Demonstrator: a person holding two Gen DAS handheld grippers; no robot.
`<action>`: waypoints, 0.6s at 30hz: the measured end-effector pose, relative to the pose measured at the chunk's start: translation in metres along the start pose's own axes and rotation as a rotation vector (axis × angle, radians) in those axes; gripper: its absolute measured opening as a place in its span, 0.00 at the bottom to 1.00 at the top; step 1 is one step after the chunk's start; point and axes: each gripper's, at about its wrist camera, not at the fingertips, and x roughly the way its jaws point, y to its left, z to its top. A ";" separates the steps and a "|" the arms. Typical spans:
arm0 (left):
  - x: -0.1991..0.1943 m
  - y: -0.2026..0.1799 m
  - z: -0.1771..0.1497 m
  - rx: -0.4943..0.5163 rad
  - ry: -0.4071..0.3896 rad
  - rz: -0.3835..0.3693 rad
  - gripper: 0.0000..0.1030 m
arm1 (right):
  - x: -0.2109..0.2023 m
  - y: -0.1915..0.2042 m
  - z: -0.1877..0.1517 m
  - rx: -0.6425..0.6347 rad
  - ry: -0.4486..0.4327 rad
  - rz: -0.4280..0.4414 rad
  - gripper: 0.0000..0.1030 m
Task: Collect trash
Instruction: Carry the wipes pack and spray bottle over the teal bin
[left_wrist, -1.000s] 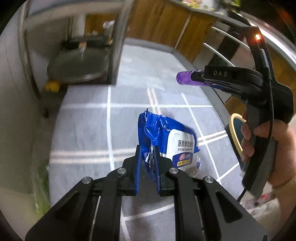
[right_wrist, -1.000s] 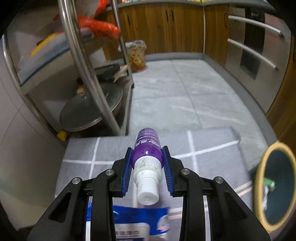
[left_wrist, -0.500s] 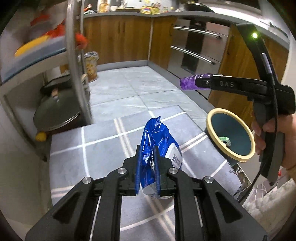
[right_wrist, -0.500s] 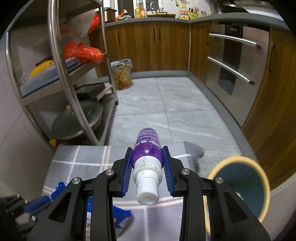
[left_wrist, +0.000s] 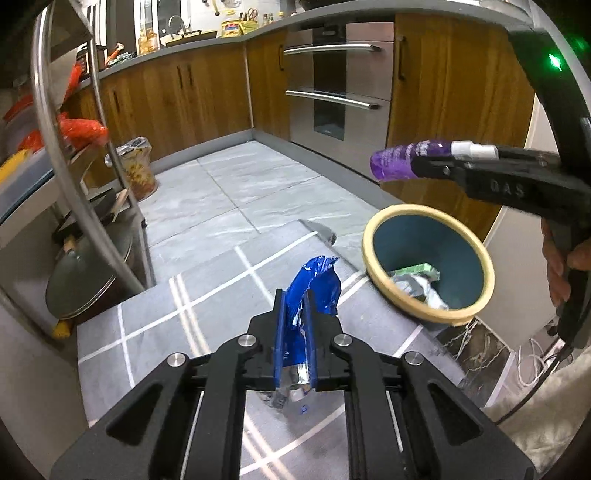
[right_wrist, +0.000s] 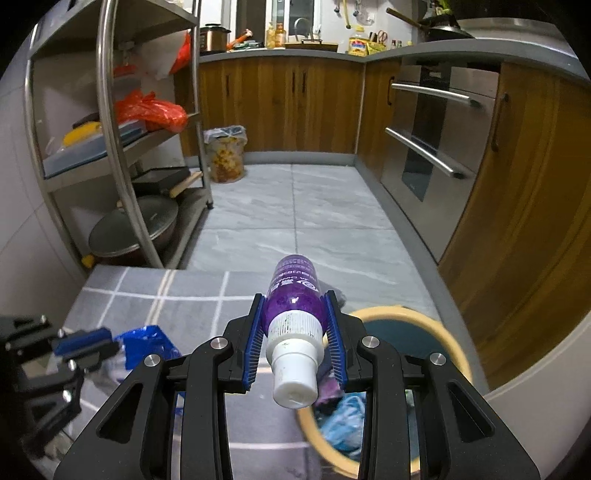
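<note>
**Inspector:** While both tools are up off the floor, report the left gripper (left_wrist: 295, 325).

**Assistant:** Its blue pads are clamped on a crumpled blue wrapper (left_wrist: 314, 284), and the jaws are closing tighter on it. The wrapper's torn top sticks up past the fingertips; a silvery inner end hangs out beneath the pads. It is held above the grey grid-lined mat (left_wrist: 207, 306).

**Inspector:** And the right gripper (right_wrist: 295, 332)?

**Assistant:** Clamped on a purple bottle (right_wrist: 293, 295), pads pressing both sides of its body. The white cap points back toward the camera, the base forward. In the left view the bottle lies roughly level, high over the far side of the bin.

**Inspector:** Location of the bin?

**Assistant:** The bin (left_wrist: 373, 236), teal inside with a cream rim, stands on the floor at the mat's right edge, near the wooden cabinets (left_wrist: 454, 110). Crumpled green and silvery rubbish lies inside it. From the right wrist, the rim shows just beneath and to the right of the bottle.

**Inspector:** Surroundings?

**Assistant:** A steel rack (right_wrist: 122, 155) stands left, with a lidded pan on its lowest shelf.
</note>
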 end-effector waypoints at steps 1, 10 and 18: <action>0.001 -0.004 0.004 0.004 -0.004 0.002 0.09 | 0.000 -0.005 0.000 0.006 -0.002 0.000 0.32; 0.004 -0.043 0.047 -0.002 -0.061 -0.058 0.07 | 0.001 -0.044 -0.001 0.057 -0.016 0.002 0.32; 0.028 -0.088 0.078 0.038 -0.088 -0.104 0.07 | 0.012 -0.094 -0.009 0.131 0.008 -0.032 0.32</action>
